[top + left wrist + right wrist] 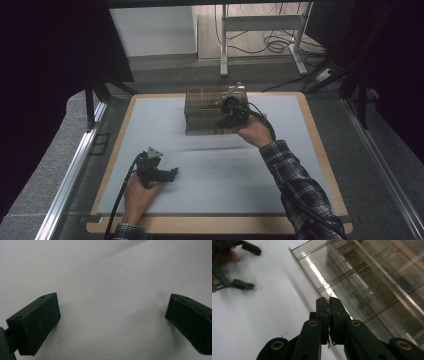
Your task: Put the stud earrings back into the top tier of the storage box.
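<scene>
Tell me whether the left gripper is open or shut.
Open: the left gripper has its two black jaws set wide apart over the white table mat, with nothing between them.

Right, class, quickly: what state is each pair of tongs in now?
Left tongs: open, holding nothing, over the white mat.
Right tongs: closed on something thin; cannot tell what.

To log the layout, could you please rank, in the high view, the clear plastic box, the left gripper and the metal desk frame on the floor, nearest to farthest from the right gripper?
1. Clear plastic box, right beside the right gripper, far middle of the mat.
2. Left gripper, near left of the mat.
3. Metal desk frame, on the floor beyond the table.
</scene>
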### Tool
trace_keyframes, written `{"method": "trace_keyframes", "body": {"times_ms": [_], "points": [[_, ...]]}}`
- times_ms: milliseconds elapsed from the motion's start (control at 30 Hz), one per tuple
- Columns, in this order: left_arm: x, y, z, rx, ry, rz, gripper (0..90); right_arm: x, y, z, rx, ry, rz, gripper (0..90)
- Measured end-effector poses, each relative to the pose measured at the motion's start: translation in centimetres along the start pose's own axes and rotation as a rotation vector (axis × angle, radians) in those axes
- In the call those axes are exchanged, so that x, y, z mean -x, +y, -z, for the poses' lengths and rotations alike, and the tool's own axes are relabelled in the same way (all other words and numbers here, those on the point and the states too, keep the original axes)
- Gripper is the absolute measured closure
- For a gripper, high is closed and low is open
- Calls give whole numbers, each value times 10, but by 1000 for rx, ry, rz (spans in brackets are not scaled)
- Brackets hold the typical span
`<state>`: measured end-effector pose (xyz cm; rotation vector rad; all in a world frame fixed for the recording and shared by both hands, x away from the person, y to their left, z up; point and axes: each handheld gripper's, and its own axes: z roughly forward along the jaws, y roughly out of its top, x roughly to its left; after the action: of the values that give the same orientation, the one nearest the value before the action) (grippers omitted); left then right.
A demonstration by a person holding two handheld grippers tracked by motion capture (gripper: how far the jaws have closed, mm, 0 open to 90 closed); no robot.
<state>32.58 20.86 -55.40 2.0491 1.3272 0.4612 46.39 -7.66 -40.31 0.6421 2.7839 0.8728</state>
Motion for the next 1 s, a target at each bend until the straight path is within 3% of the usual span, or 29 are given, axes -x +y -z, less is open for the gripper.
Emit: {"method": "trace_keyframes", "body": {"times_ms": [333,567,1000], "points": [[0,0,0,1,-1,0,0,10,-2,-19,11,-62,-17,846],[0,0,0,0,0,0,0,15,-5,-31,12,-68,-34,845],[0,0,0,1,-1,0,0,17,-4,-24,25,-71,-44,803]]}}
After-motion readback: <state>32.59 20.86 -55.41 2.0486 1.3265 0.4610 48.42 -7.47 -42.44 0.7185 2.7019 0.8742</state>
